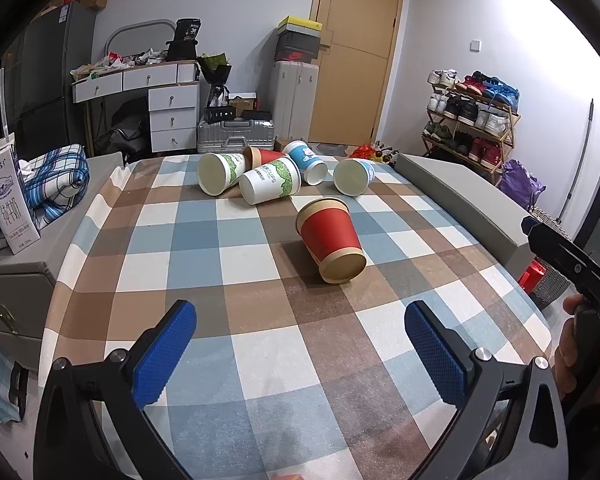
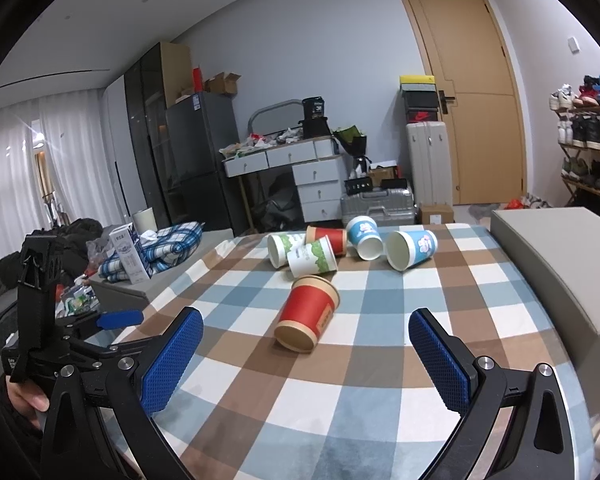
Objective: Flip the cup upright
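A red paper cup [image 1: 331, 240] lies on its side on the checked tablecloth [image 1: 260, 340], its base toward me and its mouth away; it also shows in the right wrist view [image 2: 309, 312]. My left gripper [image 1: 300, 356] is open and empty, well short of the cup. My right gripper [image 2: 306, 364] is open and empty, just in front of the cup and apart from it. Behind the cup lie several more tipped cups: two green-and-white [image 1: 270, 180], a red one [image 1: 266, 156] and two blue [image 1: 354, 176].
A milk carton [image 1: 8, 200] and a folded plaid cloth [image 1: 56, 180] sit at the left on a grey surface. A grey box [image 2: 560, 264] runs along the table's right side. A dresser, suitcases, a door and a shoe rack stand beyond.
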`<state>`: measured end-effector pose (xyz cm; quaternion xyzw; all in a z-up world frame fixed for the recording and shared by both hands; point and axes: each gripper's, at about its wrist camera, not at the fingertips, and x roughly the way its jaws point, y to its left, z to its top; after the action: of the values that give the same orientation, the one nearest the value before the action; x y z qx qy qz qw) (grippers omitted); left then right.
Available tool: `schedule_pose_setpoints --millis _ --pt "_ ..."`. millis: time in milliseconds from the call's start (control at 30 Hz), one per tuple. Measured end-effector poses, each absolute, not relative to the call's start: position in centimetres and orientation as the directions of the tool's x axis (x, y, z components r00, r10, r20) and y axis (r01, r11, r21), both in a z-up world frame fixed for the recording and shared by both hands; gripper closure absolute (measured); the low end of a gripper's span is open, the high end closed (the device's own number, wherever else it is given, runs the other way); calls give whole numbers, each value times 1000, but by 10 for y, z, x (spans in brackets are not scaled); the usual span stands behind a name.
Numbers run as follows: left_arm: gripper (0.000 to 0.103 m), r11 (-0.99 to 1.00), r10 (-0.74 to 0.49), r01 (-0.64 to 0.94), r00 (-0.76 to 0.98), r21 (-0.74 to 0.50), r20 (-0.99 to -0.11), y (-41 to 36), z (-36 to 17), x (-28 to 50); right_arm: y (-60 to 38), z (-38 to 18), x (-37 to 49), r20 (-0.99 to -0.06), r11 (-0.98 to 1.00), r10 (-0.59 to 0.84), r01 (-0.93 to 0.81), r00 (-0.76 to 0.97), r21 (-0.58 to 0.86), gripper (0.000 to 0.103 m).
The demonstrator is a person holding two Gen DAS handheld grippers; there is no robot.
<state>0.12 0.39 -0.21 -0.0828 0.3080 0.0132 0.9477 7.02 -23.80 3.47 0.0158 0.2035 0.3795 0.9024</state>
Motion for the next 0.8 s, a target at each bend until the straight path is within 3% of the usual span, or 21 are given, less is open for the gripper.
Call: schedule_pose_setpoints --millis 800 --pt "2 978 -41 -95 783 -185 -621 4 -11 24 -254 18 92 -397 744 654 -640 643 189 0"
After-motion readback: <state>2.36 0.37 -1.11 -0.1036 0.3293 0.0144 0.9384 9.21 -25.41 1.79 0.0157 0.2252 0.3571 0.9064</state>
